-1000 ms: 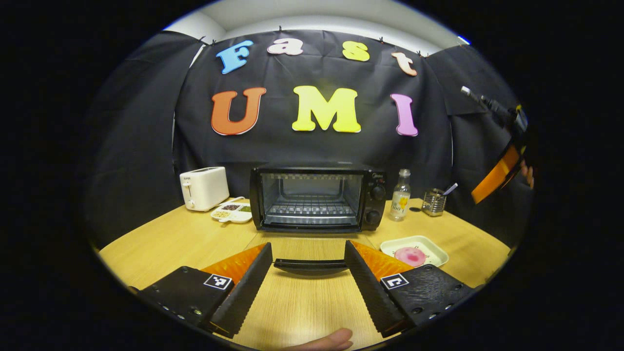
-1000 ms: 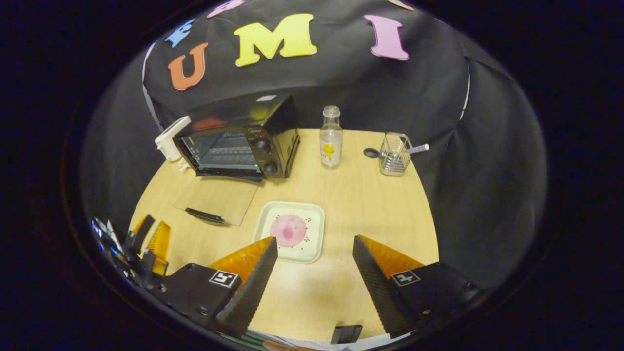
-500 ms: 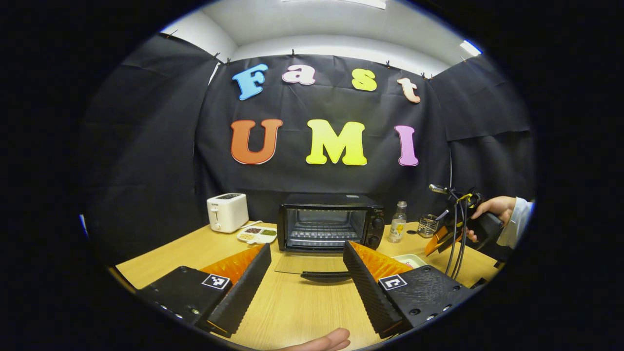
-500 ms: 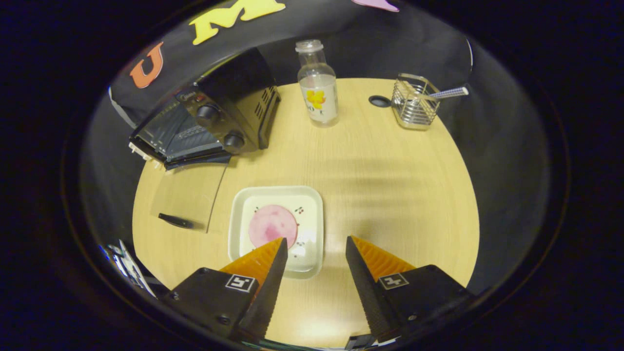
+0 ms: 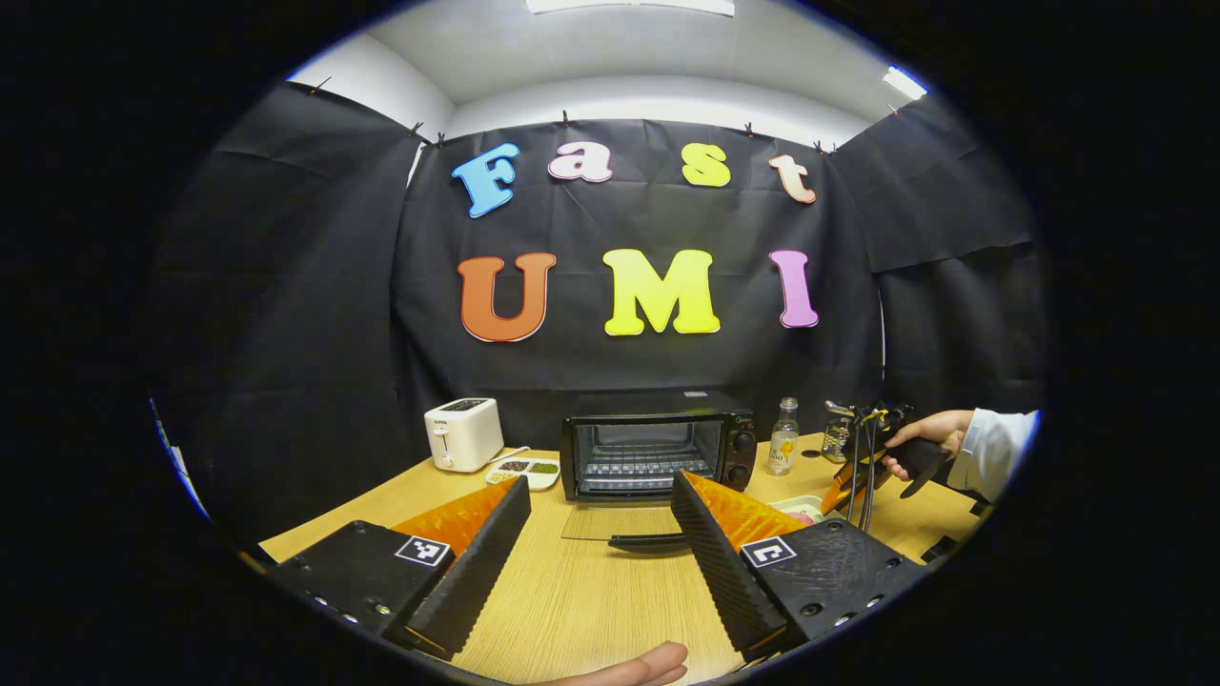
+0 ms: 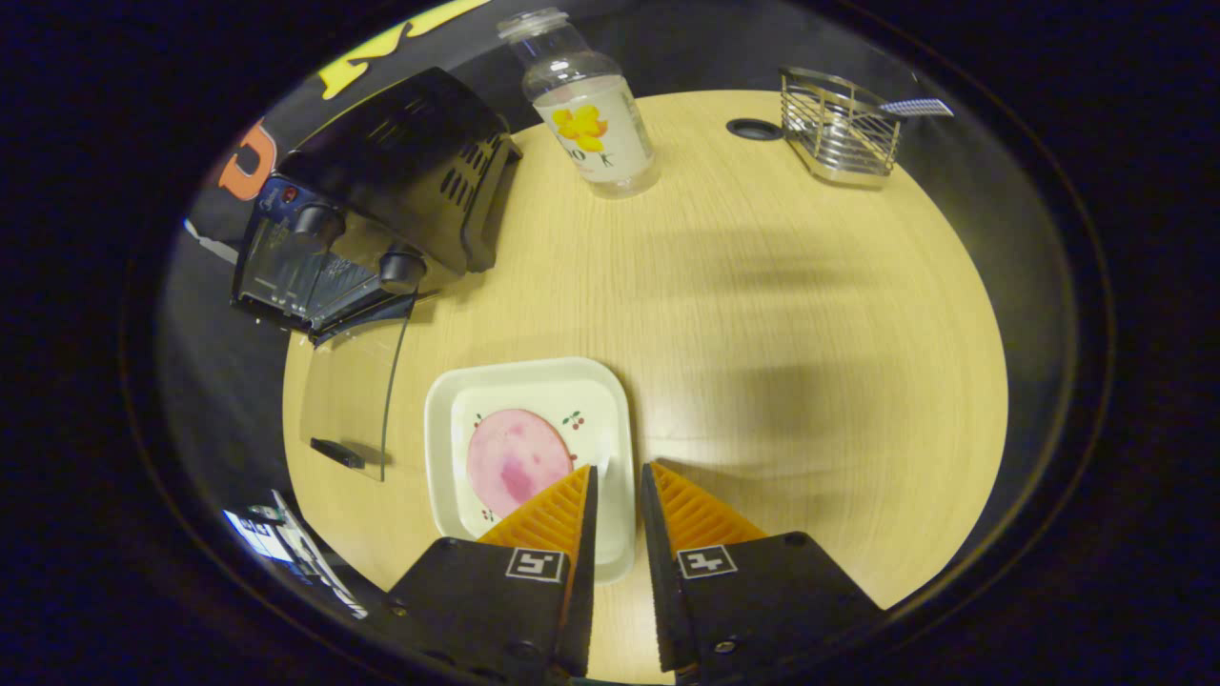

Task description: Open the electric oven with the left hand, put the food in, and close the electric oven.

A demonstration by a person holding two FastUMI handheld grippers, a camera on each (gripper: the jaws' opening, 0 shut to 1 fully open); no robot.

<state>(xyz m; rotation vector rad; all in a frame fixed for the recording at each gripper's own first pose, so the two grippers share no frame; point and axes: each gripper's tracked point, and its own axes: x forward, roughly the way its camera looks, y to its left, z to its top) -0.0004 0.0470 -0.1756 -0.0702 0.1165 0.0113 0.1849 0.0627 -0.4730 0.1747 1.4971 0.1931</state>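
The black electric oven (image 5: 658, 443) stands at the back of the table, and its glass door (image 5: 615, 522) lies open and flat with the handle (image 5: 648, 541) toward me. My left gripper (image 5: 600, 481) hovers open in front of the door and holds nothing. In the right gripper view a white tray (image 6: 457, 400) carries a pink round slice of food (image 6: 510, 462). My right gripper (image 6: 617, 470) has closed to a narrow gap over the tray's right rim, one finger inside it and one outside. The oven (image 6: 381, 181) and its door (image 6: 353, 391) lie to the left.
A white toaster (image 5: 464, 433) and a small dish of seeds (image 5: 522, 470) sit left of the oven. A clear bottle (image 6: 591, 124) and a wire basket (image 6: 843, 133) stand at the back right. A hand in a white sleeve (image 5: 991, 443) holds the right gripper (image 5: 848, 481).
My left gripper has drawn back and up from the open door. My right gripper has come down to the tray and its fingers have closed from wide apart onto the right rim.
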